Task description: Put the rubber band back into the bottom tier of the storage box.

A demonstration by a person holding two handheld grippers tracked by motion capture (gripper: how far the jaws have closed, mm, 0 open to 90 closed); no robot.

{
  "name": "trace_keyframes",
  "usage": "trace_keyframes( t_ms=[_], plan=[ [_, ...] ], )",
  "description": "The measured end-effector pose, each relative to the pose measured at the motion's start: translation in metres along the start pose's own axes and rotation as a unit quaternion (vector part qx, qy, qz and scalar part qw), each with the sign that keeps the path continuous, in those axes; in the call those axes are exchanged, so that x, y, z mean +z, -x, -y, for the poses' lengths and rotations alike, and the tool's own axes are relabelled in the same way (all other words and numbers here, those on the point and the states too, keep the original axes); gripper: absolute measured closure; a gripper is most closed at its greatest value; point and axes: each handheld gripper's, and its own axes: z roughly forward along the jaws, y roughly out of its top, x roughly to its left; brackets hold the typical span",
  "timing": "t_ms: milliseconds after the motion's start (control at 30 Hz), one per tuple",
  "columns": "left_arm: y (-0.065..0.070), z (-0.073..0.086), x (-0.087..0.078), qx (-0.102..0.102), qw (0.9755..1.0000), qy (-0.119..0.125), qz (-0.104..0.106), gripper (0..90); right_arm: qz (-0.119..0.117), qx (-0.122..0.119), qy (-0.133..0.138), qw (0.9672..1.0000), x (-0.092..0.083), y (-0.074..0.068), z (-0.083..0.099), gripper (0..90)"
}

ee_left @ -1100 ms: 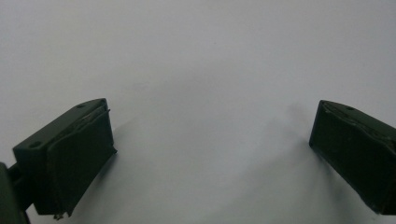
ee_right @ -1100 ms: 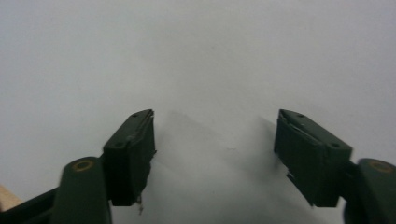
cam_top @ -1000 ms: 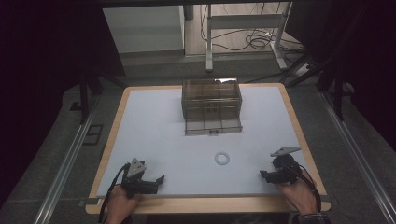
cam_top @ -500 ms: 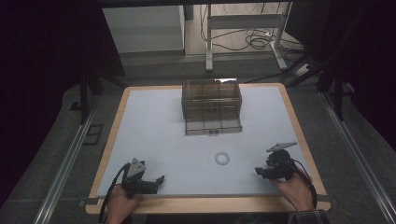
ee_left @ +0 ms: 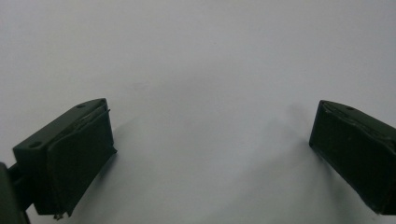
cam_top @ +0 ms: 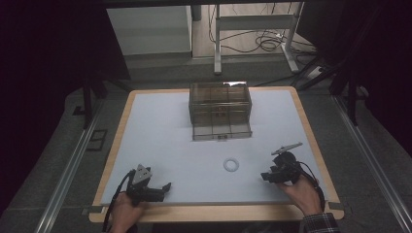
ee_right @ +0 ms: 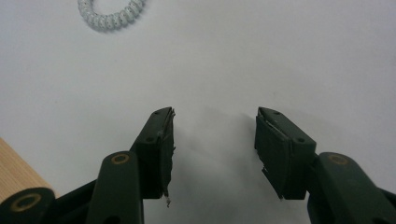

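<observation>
A white coiled ring (cam_top: 231, 165) lies flat on the white mat (cam_top: 165, 131), right of centre near the front. The right gripper view has the ring (ee_right: 111, 14) at its top left, well ahead of the jaws. My right gripper (cam_top: 265, 176) sits to the ring's right, pointing left at it, apart from it. Its jaws (ee_right: 215, 140) are partly open and have just been closing, with only bare mat between them. My left gripper (cam_top: 166, 186) rests at the front left, and the left gripper view has its jaws (ee_left: 210, 149) wide open over bare mat.
A smoky see-through drawer box (cam_top: 220, 109) stands at the middle back of the mat, with its bottom drawer pulled out toward me. The wooden table edge (cam_top: 214, 212) runs along the front. Dark floor, metal rails and cables surround the table.
My right gripper has moved a little to the left, closer to the ring, and its jaws stand narrower. The left gripper has stayed where it was.
</observation>
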Motion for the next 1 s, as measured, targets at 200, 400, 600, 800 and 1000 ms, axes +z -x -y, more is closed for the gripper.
trace_keyframes(
  t_ms=[200, 400, 600, 800, 1000],
  plan=[
    [0.000, 0.000, 0.000, 0.000, 1.0000, 0.000, 0.000, 0.0, 0.000, -0.011, -0.002, 0.9999, 0.002, -0.002, -0.009, 47.5],
    [0.000, 0.000, 0.000, 0.000, 1.0000, 0.000, 0.000, 0.0, -0.003, -0.015, -0.010, 0.9998, 0.008, -0.005, -0.017, 48.4],
    [0.000, 0.000, 0.000, 0.000, 1.0000, 0.000, 0.000, 0.0, -0.004, -0.023, -0.020, 0.9995, 0.014, -0.009, -0.024, 49.4],
    [0.000, 0.000, 0.000, 0.000, 1.0000, 0.000, 0.000, 0.0, -0.001, -0.037, -0.028, 0.9989, 0.017, -0.012, -0.031, 54.2],
    [0.000, 0.000, 0.000, 0.000, 1.0000, 0.000, 0.000, 0.0, -0.008, -0.041, -0.032, 0.9986, 0.022, -0.014, -0.040, 57.2]
  ],
)
